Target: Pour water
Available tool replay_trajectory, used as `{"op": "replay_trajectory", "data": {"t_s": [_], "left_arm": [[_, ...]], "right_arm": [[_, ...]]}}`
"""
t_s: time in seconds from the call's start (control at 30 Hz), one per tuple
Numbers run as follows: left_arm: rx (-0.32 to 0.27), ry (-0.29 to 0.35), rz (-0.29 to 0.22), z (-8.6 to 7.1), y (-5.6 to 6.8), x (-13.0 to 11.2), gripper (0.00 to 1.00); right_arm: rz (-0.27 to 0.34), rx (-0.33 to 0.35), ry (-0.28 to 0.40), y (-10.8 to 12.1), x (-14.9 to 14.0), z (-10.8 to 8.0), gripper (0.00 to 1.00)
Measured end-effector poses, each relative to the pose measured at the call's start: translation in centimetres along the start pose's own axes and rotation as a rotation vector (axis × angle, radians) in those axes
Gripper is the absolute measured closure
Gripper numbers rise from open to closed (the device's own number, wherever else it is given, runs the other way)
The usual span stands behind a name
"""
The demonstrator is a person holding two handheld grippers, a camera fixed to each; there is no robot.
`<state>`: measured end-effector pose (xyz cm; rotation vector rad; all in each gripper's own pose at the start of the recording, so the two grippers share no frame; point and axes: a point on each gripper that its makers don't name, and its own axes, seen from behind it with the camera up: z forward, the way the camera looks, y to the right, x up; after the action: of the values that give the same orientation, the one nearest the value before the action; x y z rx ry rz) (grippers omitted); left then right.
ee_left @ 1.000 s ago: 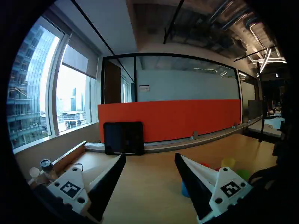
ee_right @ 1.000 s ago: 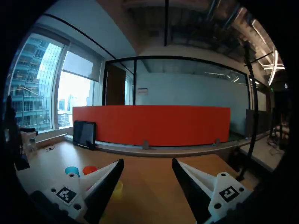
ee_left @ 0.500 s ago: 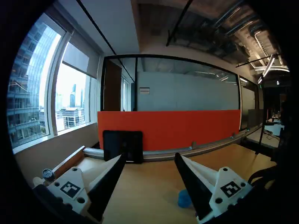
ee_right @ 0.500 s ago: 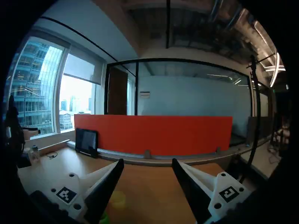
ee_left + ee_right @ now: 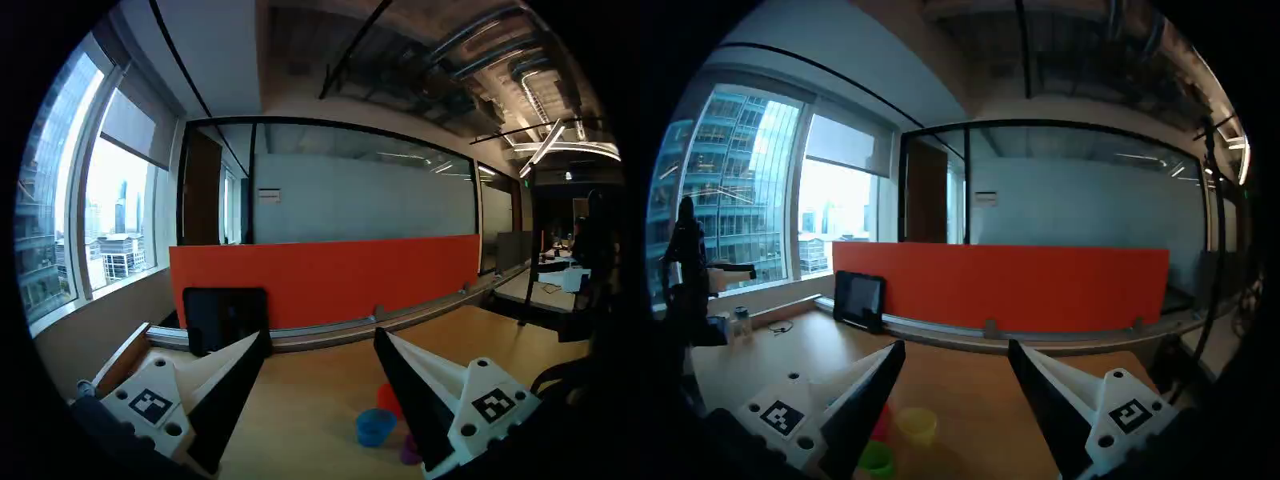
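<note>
Blue cup shifted left, sitting between the left tool's fingers.

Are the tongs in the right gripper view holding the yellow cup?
No, the tongs stand open and empty, while the yellow cup sits on the desk below them.

readable text: we find none.
wall sign: small white plate on the glass partition, print too small for us to read.
left tool: black-and-white square marker on each finger, no letters.
right tool: same marker pattern, no letters.
tablet: screen dark, nothing we can read.
</note>
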<state>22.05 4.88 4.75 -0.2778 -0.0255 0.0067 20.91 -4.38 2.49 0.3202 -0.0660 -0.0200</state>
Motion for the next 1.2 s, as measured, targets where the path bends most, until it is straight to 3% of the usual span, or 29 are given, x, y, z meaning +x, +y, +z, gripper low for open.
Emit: {"op": "replay_trajectory", "data": {"t_s": [0.27,0.4,0.73,1.2], "left_arm": [[-0.081,0.014,0.021,0.4,1.1,0.7,0.03],[-0.122,0.027,0.025,0.4,1.9,1.1,0.03],[-0.212,0.018,0.033,0.8,3.6,0.4,0.03],[-0.271,-0.074,0.059,2.2,3.6,-3.9,0.03]], "right_arm": [[0.001,0.179,0.026,-4.2,1.9,-0.7,0.01],[0.005,0.235,0.033,-5.7,2.4,-1.0,0.01],[-0.023,0.296,-0.007,-7.1,1.5,-0.7,0.01],[-0.056,0.355,-0.114,-7.8,-2.6,-0.8,0.01]]}}
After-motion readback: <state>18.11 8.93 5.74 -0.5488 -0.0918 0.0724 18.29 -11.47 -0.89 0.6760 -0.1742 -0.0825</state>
